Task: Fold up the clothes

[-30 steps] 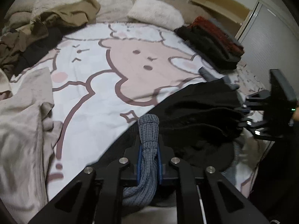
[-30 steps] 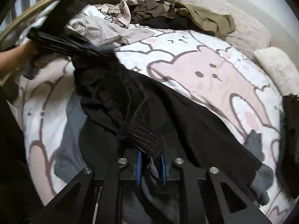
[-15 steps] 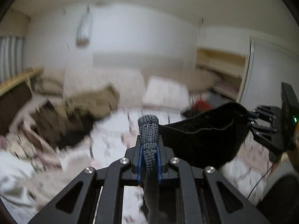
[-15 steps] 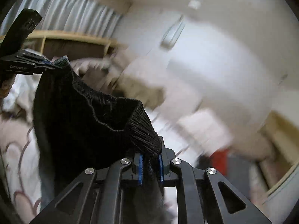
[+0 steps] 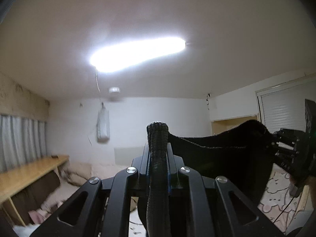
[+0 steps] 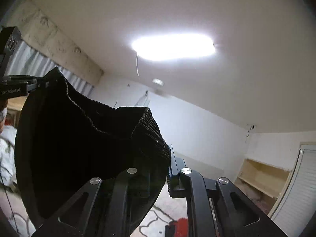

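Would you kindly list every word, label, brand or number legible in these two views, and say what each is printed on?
"GenRobot AI": pale lettering, slightly soft, on the side of the black left gripper, which is shut on the black ribbed knit garment, in the right wrist view.
Nothing else is readable; the black right gripper shows only an illegible mark.

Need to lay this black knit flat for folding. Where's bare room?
Little bed shows. Bare printed sheet lies under the right gripper, beside the black knit. The wooden ledge looks mostly bare. Crowded: heaped clothes by its far end.
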The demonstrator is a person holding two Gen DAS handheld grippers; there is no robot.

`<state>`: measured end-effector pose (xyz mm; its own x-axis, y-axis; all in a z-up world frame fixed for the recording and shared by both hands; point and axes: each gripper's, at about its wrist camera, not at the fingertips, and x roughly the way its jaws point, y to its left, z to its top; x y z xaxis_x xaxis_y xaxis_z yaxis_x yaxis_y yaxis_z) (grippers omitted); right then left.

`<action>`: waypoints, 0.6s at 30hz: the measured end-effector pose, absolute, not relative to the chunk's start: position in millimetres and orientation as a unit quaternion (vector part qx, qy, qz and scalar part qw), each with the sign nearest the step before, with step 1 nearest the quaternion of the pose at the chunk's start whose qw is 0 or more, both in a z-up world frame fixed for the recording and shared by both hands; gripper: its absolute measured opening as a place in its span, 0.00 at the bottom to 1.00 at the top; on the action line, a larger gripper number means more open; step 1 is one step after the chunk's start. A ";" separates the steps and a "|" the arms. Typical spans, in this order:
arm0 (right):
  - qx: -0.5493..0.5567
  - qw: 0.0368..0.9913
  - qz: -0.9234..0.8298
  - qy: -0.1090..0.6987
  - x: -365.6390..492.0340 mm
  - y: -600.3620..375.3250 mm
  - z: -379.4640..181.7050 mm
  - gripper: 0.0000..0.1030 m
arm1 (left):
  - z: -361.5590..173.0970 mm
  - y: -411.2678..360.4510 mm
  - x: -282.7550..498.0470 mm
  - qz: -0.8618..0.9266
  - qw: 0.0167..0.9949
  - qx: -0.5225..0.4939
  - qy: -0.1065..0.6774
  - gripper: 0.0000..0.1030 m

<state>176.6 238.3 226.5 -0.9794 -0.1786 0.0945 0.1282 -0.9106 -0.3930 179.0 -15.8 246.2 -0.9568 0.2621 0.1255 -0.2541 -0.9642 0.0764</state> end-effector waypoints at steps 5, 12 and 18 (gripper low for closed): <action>-0.020 0.097 -0.974 0.202 153.8 237.8 220.5 0.12 | 230.3 -13.1 149.5 0.992 0.098 0.041 0.065 0.12; 0.071 0.091 -0.970 0.214 56.8 226.9 167.5 0.12 | 154.8 5.1 22.2 0.994 0.052 -0.053 0.076 0.12; 0.035 0.069 -0.975 0.208 11.0 237.6 205.4 0.12 | 205.0 31.9 13.5 0.990 0.019 0.049 0.128 0.12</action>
